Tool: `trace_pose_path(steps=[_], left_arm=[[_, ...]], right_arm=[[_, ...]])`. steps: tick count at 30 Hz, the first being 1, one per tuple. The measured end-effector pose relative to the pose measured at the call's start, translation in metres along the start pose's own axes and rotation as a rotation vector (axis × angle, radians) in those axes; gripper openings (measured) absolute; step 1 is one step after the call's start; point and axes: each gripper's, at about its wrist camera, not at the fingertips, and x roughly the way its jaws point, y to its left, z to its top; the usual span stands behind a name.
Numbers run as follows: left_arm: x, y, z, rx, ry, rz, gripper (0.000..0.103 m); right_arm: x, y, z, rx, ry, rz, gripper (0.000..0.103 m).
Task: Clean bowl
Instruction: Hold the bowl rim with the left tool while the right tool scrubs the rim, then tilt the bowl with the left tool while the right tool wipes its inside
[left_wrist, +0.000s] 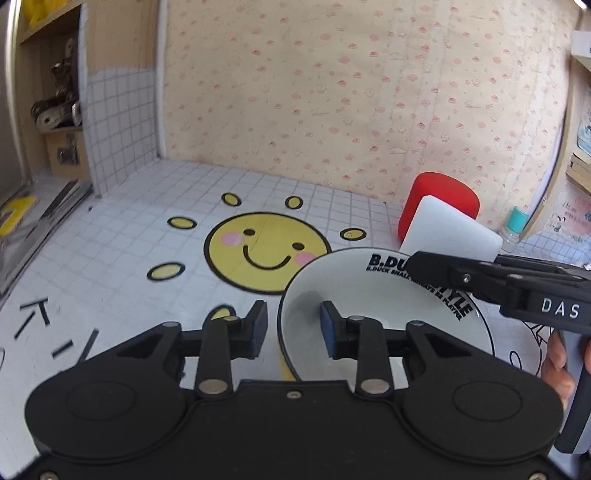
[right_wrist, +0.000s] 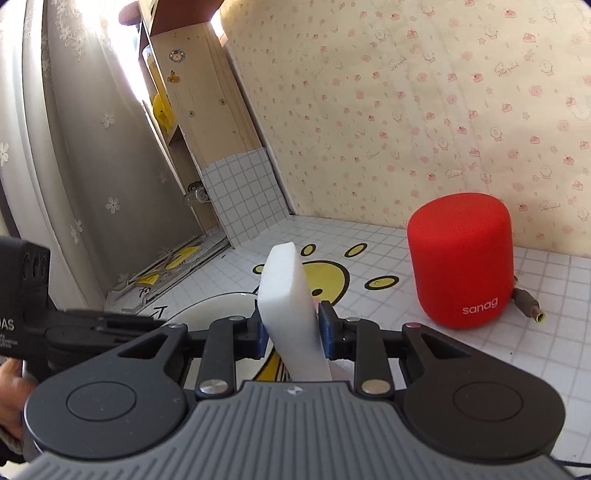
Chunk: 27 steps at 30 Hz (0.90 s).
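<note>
Bowl (left_wrist: 384, 314): white with a thin black rim and black "B.DUCK" lettering inside; we see it tilted up off the table, its inside facing the left wrist camera, right of the big smiley sun print.
Left gripper (left_wrist: 293, 330): we see its jaws spread, one blue-padded finger (left_wrist: 328, 328) inside the bowl and the other outside, with the bowl's rim in the gap; we cannot tell whether the pads touch the rim.
Right gripper (right_wrist: 291, 328): pinching the white sponge between its blue pads; in the left view it comes in from the right, above the bowl's far rim.
Sponge (right_wrist: 290, 306): white foam block, standing on edge in the right gripper and sticking out past the fingertips; in the left view it shows as a white slab just beyond the bowl's upper edge, in front of the speaker.
Speaker (right_wrist: 461, 262): red cylinder marked "sanag", upright on the table near the back wall, well right of the sponge.
Cable plug (right_wrist: 528, 304): lies on the table just beside the speaker's right base.
Table (left_wrist: 122, 243): white grid-tile cover with a yellow smiley sun print (left_wrist: 267, 253).
Bottle (left_wrist: 515, 225): small, clear, teal cap, at the far right by the wall.
Hand (left_wrist: 557, 365): we see fingers on the right gripper's handle.
</note>
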Motion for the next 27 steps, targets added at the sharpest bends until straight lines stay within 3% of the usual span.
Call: trace_pose_path(steps=[10,14,18,23,27], left_arm=[[0.004,-0.003,0.012,0.056,-0.017,-0.018,0.045],[0.012,-0.002,0.015,0.061,-0.01,-0.001,0.052],[0.023,0.006,0.009,-0.009,0.054,-0.038,0.051],[0.019,0.004,0.001,-0.028,0.05,-0.046,0.044],[0.011,-0.002,-0.006,-0.036,0.059,-0.038,0.045]], right_arm=[[-0.009,0.003,0.001,0.012,-0.063,-0.006,0.031],[-0.009,-0.002,0.002,0.029,-0.069,-0.015,0.028],[-0.006,-0.005,0.002,0.037,-0.067,-0.029,0.025],[-0.003,-0.004,0.001,0.042,-0.078,-0.025,0.024],[0.006,-0.001,0.006,0.029,-0.092,-0.016,0.024]])
